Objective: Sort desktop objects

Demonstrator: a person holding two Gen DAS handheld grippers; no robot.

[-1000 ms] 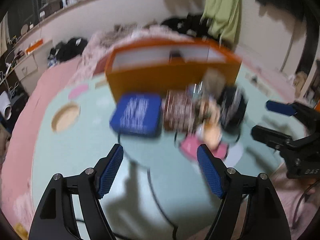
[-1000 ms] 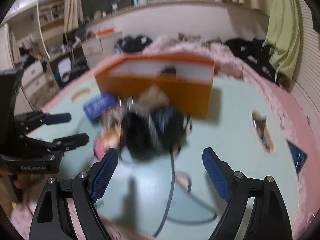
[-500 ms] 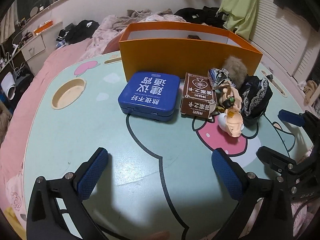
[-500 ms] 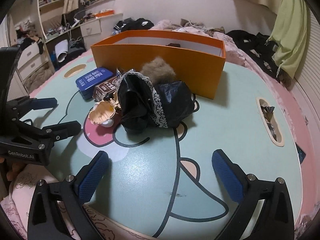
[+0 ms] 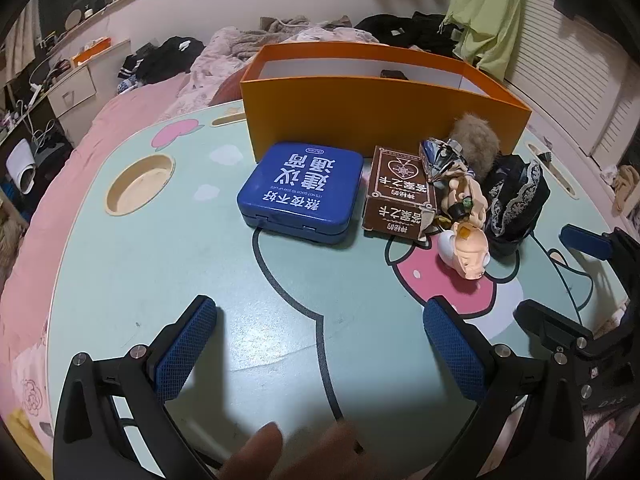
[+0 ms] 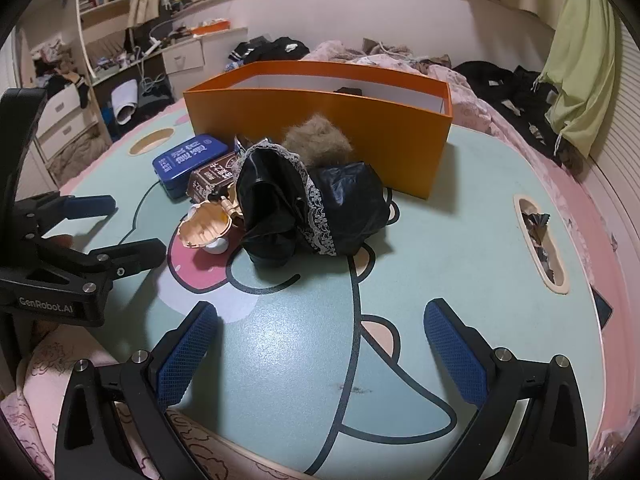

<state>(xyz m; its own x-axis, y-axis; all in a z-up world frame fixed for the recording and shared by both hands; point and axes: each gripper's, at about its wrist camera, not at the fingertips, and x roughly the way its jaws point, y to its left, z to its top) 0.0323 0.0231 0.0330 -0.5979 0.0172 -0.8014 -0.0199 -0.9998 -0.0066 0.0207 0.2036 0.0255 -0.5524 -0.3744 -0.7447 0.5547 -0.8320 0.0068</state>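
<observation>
Both my tongs, left gripper [image 5: 320,344] and right gripper [image 6: 320,344], now spread fully and empty over the mint cartoon-print table [image 5: 160,264], blue hinged tin [image 5: 300,192] and orange open cardboard box [image 5: 360,116] unsorted, first pick pending

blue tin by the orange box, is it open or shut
Shut. The blue tin lies flat on the table, its printed lid down flush on the base all round, no gap showing.

Orange box [image 5: 384,114], blue tin [image 5: 300,190], brown carton [image 5: 398,196]
</observation>
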